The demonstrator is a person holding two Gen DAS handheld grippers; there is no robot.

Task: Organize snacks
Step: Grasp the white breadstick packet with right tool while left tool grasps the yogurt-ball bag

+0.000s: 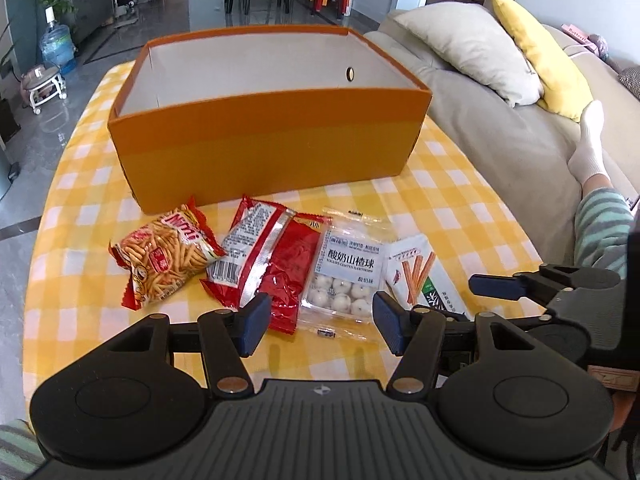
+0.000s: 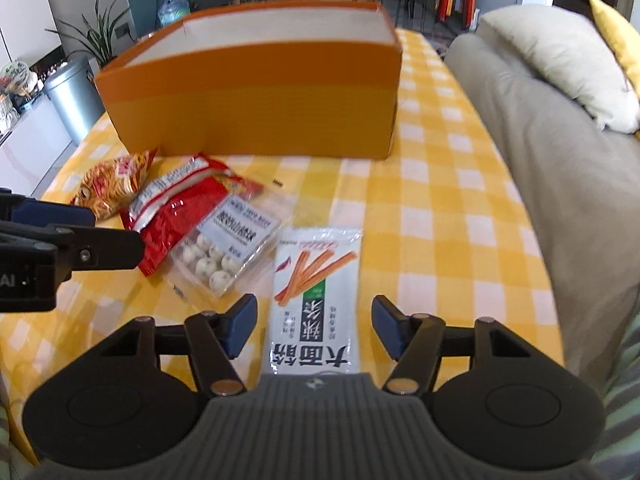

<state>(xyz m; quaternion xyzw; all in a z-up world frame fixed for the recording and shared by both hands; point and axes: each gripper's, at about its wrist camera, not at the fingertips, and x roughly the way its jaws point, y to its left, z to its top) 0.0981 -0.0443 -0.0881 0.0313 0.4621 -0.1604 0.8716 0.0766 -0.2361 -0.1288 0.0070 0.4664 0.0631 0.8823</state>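
Observation:
An empty orange box (image 1: 272,140) (image 2: 248,100) stands at the back of the yellow checked tablecloth (image 1: 80,240). In front of it four snacks lie in a row: a stick-snack bag (image 1: 168,260) (image 2: 108,184), a red bag (image 1: 272,264) (image 2: 172,216), a clear pack of white balls (image 1: 344,276) (image 2: 224,248) and a white packet (image 1: 416,272) (image 2: 316,280). My left gripper (image 1: 320,326) is open just above the near ends of the red bag and the clear pack. My right gripper (image 2: 314,328) is open, its pads either side of the white packet without touching it.
A beige sofa (image 1: 500,132) with a cream cushion (image 1: 468,48) and a yellow cushion (image 1: 544,60) runs along the table's right edge. A person's foot in a white sock (image 1: 588,144) rests on it. Beyond the table's left edge are the floor and a metal bin (image 2: 72,96).

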